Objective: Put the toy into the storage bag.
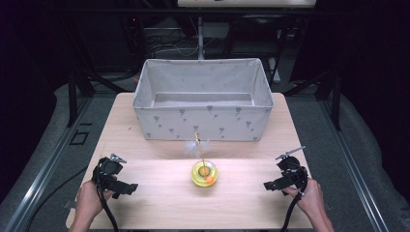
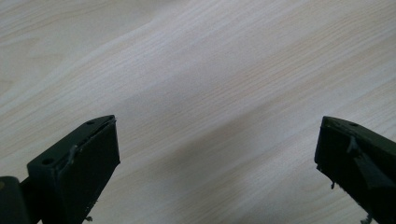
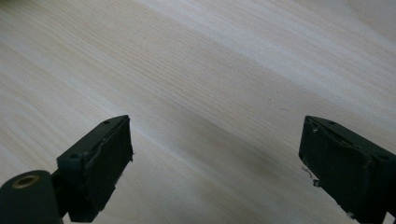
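Meanwhile both grippers, left gripper (image 1: pixel 126 186) and right gripper (image 1: pixel 270 184), gape above table (image 1: pixel 159 203).

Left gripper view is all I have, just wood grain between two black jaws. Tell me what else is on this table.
Observer: A yellow ring-shaped toy with a thin stick standing up from it sits on the table, between the two grippers.
Operator: Report what lies beyond it.
Observer: A grey fabric bin, open on top, stands at the table's far side. It looks empty.
Operator: Give me the other gripper's state.
Observer: The right gripper is open, with bare wood between its jaws, held near the table's right edge and pointing inward toward the toy.
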